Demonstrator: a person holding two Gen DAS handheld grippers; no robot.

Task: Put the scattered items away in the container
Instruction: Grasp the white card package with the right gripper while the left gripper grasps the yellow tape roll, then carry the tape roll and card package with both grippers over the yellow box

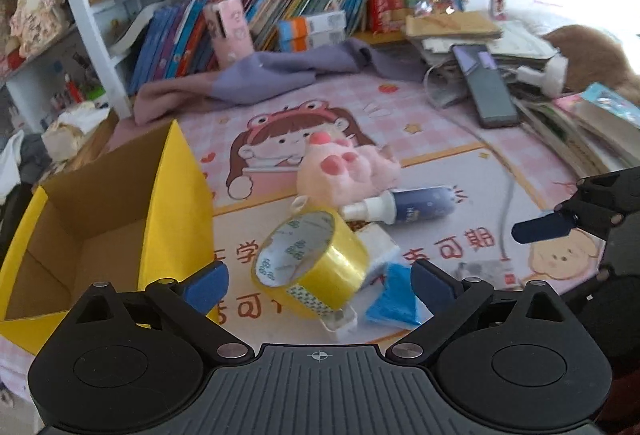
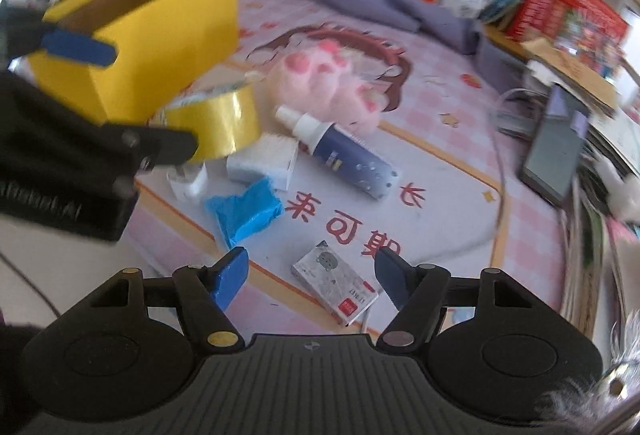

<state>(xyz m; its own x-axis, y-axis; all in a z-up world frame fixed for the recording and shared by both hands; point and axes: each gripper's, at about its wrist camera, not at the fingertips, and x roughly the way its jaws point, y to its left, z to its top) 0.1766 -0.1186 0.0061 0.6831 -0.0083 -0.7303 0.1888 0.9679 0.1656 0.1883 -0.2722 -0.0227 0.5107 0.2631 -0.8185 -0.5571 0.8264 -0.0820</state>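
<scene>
An open yellow cardboard box (image 1: 176, 219) stands at the left of the pink desk mat; it also shows in the right wrist view (image 2: 160, 35). My left gripper (image 1: 318, 285) is open, its jaws either side of a yellow tape roll (image 1: 316, 259) lying on a white box (image 1: 380, 243). A blue crumpled wrapper (image 1: 394, 297), a dark blue spray bottle (image 1: 416, 205) and a pink paw plush (image 1: 344, 167) lie close by. My right gripper (image 2: 312, 273) is open over a small grey card pack (image 2: 336, 281).
A purple cloth (image 1: 280, 75) lies at the back under bookshelves (image 1: 260, 15). A phone (image 1: 486, 87) and cable (image 1: 508, 203) lie at the right beside stacked books and papers (image 1: 580, 123). A small white item (image 2: 188, 181) sits by the tape.
</scene>
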